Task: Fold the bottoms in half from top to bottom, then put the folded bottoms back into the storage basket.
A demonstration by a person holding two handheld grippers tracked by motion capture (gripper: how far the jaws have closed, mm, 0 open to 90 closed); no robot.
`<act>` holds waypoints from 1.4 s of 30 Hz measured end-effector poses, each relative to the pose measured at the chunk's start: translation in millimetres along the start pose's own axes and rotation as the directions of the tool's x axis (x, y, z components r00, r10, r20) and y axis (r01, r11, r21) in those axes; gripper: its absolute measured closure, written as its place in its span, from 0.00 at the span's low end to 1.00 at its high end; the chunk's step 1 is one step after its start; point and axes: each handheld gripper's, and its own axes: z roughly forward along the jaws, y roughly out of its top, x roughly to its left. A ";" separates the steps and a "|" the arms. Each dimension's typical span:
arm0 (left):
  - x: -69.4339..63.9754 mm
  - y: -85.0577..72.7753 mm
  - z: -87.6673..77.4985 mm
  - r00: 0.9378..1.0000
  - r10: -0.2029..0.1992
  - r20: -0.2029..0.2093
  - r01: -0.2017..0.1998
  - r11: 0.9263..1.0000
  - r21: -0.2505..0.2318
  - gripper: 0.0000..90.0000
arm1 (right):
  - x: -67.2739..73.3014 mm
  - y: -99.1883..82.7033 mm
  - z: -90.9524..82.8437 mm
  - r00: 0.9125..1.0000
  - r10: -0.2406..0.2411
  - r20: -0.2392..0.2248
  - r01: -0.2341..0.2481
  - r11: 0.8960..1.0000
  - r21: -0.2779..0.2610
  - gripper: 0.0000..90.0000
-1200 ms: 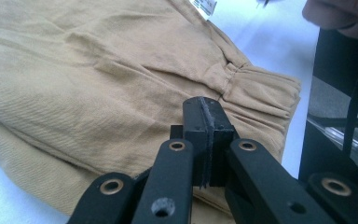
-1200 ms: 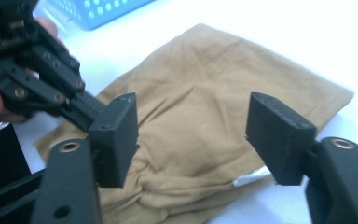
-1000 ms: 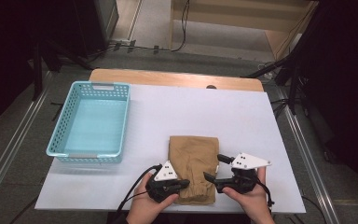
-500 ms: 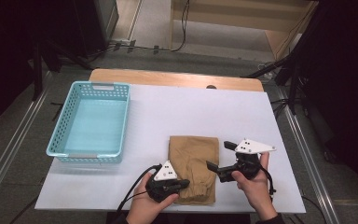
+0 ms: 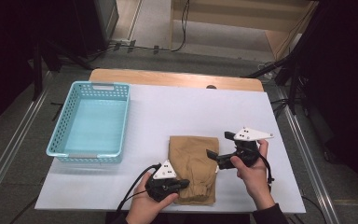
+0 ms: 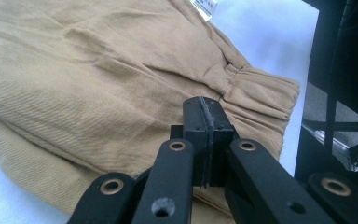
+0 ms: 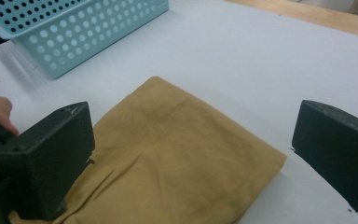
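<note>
1. Folded tan garment (image 5: pixel 193 168): lies flat on the white table (image 5: pixel 177 112), at its near edge, well apart from the blue basket (image 5: pixel 91 122) and to that basket's right
2. Garment detail: the elastic waistband (image 6: pixel 261 93) is at the near end; a white label (image 6: pixel 204 7) shows in the left gripper view
3. Left gripper (image 5: pixel 179 183): at the garment's near left edge, jaws clenched flat together above the fabric by the waistband, with no cloth seen between them
4. Right gripper (image 5: pixel 220 150): over the garment's right edge, jaws released; they have just been opening, with nothing between the pads
5. Basket: stands on the table's left part
</note>
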 end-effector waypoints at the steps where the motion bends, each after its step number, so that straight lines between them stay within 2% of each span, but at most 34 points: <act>1: 0.0 0.0 0.0 1.000 -0.002 0.001 0.002 1.000 0.000 0.99 | -1.2 0.9 0.9 1.000 0.002 0.001 -0.002 1.000 -0.004 0.00; 6: -0.5 -0.2 0.1 1.000 0.001 -0.003 -0.001 1.000 -0.002 0.99 | -10.2 2.8 6.8 1.000 -0.003 0.017 0.003 1.000 0.009 0.00; 15: -0.9 -0.3 0.1 1.000 0.000 -0.004 0.000 1.000 -0.002 0.99 | -30.4 -1.5 13.7 0.999 0.036 0.027 -0.036 0.999 0.020 0.00; 23: -1.4 -0.5 0.0 1.000 -0.001 -0.004 0.001 1.000 -0.003 0.99 | -29.0 -0.6 21.9 1.000 0.021 0.023 -0.022 0.999 0.037 0.00; 42: -0.6 -0.4 0.0 1.000 -0.002 -0.002 0.002 1.000 -0.002 0.99 | -39.7 -11.7 39.1 0.998 0.062 0.024 -0.063 0.995 0.076 0.00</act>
